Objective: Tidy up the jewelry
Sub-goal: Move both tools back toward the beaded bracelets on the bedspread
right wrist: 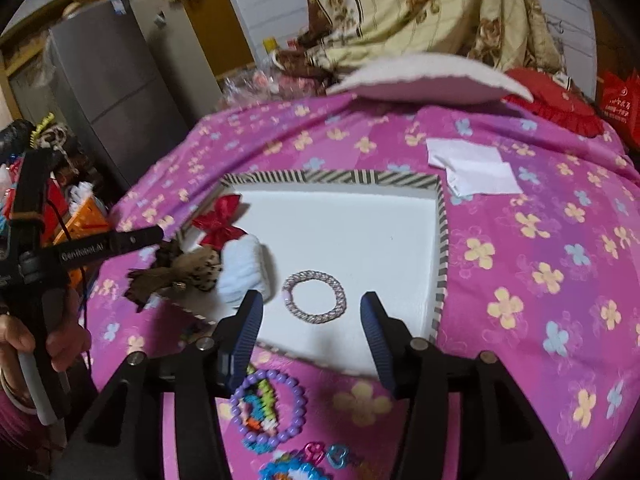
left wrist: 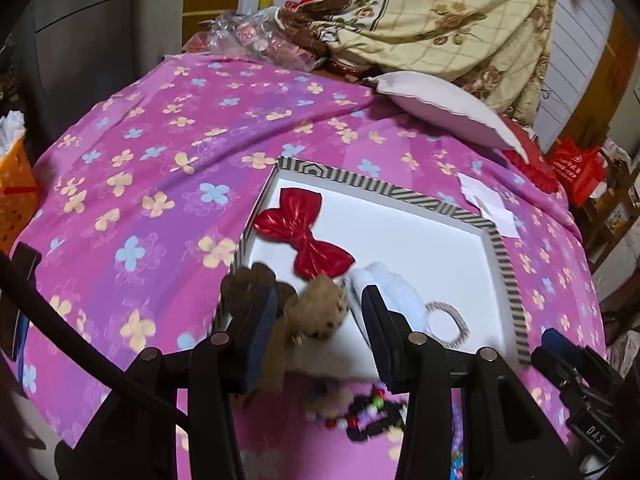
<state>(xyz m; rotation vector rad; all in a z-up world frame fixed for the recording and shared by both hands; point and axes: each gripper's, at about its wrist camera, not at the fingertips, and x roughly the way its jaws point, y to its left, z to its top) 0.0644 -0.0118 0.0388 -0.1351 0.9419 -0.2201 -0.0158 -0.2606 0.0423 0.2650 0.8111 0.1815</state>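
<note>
A white tray (left wrist: 504,264) with a striped rim lies on a pink flowered bedspread. In it are a red bow (left wrist: 304,232), a pale blue scrunchie (left wrist: 396,292), a silver braided bracelet (right wrist: 314,297) and a brown leopard-print scrunchie (left wrist: 320,312). My left gripper (left wrist: 320,320) is open, its jaws on either side of the brown scrunchie at the tray's near left corner. My right gripper (right wrist: 310,336) is open and empty, just in front of the silver bracelet. Black and coloured beads (left wrist: 360,416) and a purple bead bracelet (right wrist: 268,408) lie on the bedspread in front of the tray.
White paper slips (right wrist: 476,170) lie beyond the tray at right. A white pillow (right wrist: 432,80), a red cushion (right wrist: 560,112) and a floral quilt (right wrist: 440,12) sit at the back. An orange basket (left wrist: 16,192) and a grey fridge (right wrist: 108,80) stand left.
</note>
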